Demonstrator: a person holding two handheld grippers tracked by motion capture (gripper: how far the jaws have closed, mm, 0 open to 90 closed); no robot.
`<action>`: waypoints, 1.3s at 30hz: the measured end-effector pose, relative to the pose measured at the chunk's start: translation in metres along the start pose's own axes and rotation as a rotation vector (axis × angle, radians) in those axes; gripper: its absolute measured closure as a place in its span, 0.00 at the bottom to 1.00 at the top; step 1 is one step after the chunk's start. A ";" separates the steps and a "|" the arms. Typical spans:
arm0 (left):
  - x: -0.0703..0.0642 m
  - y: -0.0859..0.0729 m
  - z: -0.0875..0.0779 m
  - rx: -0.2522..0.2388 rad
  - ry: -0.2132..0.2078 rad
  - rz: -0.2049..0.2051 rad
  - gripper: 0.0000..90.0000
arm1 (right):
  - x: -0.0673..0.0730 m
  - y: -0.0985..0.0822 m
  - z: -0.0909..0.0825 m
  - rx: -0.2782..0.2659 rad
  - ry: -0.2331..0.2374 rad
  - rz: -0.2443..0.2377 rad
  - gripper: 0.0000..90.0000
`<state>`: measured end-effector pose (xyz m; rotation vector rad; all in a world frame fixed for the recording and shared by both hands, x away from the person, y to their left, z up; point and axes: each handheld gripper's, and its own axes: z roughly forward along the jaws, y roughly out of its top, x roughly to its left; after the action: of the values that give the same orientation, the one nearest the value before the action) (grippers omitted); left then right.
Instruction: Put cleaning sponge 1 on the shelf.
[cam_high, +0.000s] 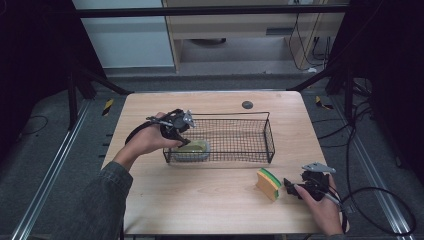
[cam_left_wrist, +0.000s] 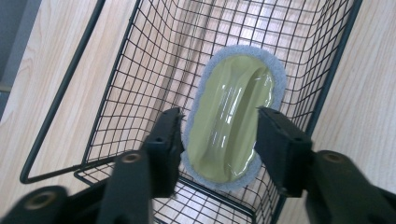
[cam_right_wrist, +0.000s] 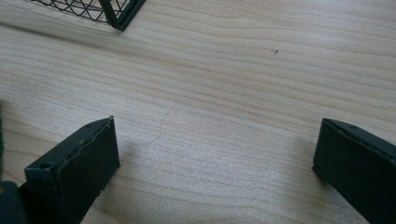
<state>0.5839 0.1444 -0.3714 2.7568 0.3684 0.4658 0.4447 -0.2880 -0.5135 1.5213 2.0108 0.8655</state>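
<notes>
So the left gripper (cam_high: 183, 137) is dipped over the near-left corner of the wire basket (cam_high: 270, 135), and the scrubber pad (cam_left_wrist: 232, 116), that yellow-green oval with the grey fuzzy rim, lies on the basket floor right in that corner. From the left gripper view the jaws stand apart, one on each long side of the pad. The left jaw looks just about against the fuzzy rim and the other sits a hair off, so I'd call it let go, not clamped. The pad's long axis runs straight away from the gripper, along the line between the jaws, so pulling back and up looks like the clean way out. Not much slack though: the basket's end wall sits directly under the jaws and a side wall is close on the right in that view.

Over by the tabletop's near-right corner, the right gripper (cam_high: 292, 189) rests with its jaws wide apart and only bare wood (cam_right_wrist: 224, 93) between them. The yellow-and-green sponge (cam_high: 269, 183) stands on edge just to its left, way closer to that hand than to the other. There's plenty of open table between sponge and basket, and most of the basket floor is free.
</notes>
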 end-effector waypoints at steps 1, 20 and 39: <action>-0.001 0.000 -0.001 -0.004 -0.001 -0.012 0.53 | 0.000 0.000 0.000 0.000 0.000 -0.001 0.01; -0.022 -0.015 -0.030 -0.058 0.013 -0.198 0.08 | 0.000 0.000 0.000 0.000 0.000 -0.002 0.01; -0.062 -0.086 -0.044 -0.165 0.064 -0.342 0.06 | 0.000 -0.001 -0.001 0.001 -0.003 -0.004 0.01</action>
<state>0.4946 0.2165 -0.3793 2.4568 0.7650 0.4721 0.4438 -0.2883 -0.5136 1.5172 2.0120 0.8601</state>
